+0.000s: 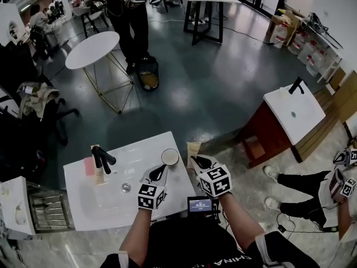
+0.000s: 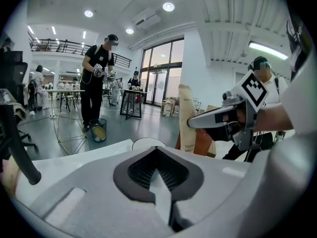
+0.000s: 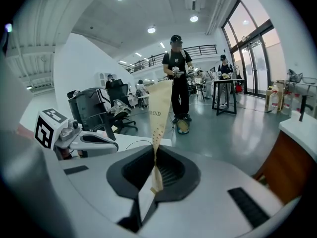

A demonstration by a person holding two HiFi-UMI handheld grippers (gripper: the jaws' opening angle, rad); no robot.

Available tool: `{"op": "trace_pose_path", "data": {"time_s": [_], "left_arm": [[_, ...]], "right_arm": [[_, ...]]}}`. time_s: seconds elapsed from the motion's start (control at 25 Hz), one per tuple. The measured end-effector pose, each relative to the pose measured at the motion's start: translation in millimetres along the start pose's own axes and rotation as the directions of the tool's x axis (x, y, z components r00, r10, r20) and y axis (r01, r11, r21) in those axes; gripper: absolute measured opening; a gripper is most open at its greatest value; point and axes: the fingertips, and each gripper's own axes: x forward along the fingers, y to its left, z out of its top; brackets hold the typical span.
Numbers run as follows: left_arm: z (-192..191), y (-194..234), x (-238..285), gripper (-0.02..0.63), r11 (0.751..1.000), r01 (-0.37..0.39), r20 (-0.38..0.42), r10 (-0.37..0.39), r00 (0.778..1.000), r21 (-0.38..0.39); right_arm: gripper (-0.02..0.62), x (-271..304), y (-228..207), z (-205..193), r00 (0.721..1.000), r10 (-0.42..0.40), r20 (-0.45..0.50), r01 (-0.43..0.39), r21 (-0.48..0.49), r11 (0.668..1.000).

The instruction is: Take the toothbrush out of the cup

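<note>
A white cup (image 1: 170,157) stands at the back right corner of the white washbasin top (image 1: 173,197); its rim shows in the left gripper view (image 2: 147,143). My right gripper (image 1: 195,159) (image 3: 154,152) is shut on a flat beige cardboard toothbrush pack (image 1: 193,149) (image 3: 159,113), held upright just right of the cup and outside it. In the left gripper view the pack (image 2: 187,115) sticks up from the right gripper's tip (image 2: 190,123). My left gripper (image 1: 162,170) (image 2: 156,150) hovers just in front of the cup, jaws shut with nothing between them.
A black tap (image 1: 100,159) and a pink item (image 1: 89,165) stand at the left of the basin, whose drain (image 1: 126,187) is mid-top. Another basin cabinet (image 1: 293,113) stands to the right. Behind are a round table (image 1: 92,49), a bin (image 1: 149,74) and a standing person (image 1: 131,15).
</note>
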Motion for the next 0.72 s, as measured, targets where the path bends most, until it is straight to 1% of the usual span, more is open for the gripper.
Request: {"op": "trace_pose_path", "data": {"time_s": [0.72], "left_arm": [[-0.7,-2.2,-1.6,0.009,1.000,0.000,-0.013,0.000,1.000,0.015]], "right_arm": [[0.028,-1.4,6.0,-1.0,1.000,0.005,-0.008,-0.005,-0.008,1.000]]}}
